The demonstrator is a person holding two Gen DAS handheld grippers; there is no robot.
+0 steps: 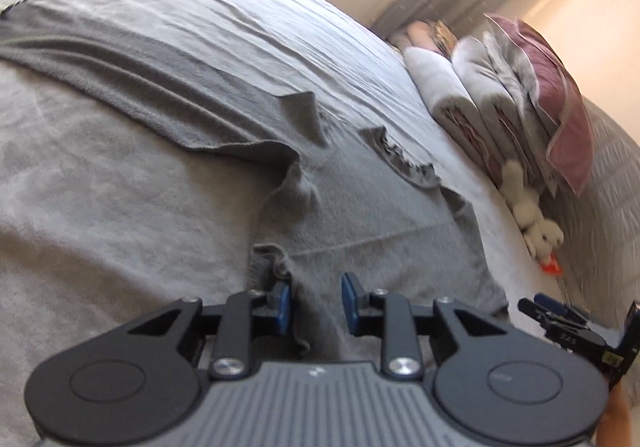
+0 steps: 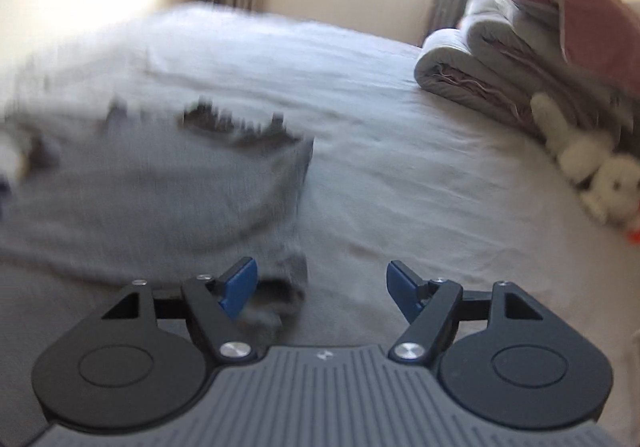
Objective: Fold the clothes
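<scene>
- Left wrist view: the left tool (image 1: 316,303) is sitting at the bottom centre of the frame, its blue pads a moderate gap apart, with nothing pinched between them. A ridge of cloth is lying in the gap, touching neither pad as far as can be seen.
- The grey garment (image 1: 352,231) is lying spread on the bed (image 1: 120,207) through the centre, its frilled neckline (image 1: 404,163) above and right of the pads.
- A darker grey towel-like cloth (image 1: 140,87) is stretching across the left and centre.
- Folded bedding (image 1: 472,107) with a pink pillow (image 1: 560,103) is stacking up at the upper right, a white plush toy (image 1: 528,211) below it.
- The right tool (image 1: 576,323) is showing at the lower right edge; its opening cannot be told here.
- Right wrist view: the right tool (image 2: 322,287) is standing wide open at the bottom, empty, its left pad just beside the garment's corner.
- The garment (image 2: 160,187) is blurring across the left half, the plush toy (image 2: 592,167) at the right edge.
</scene>
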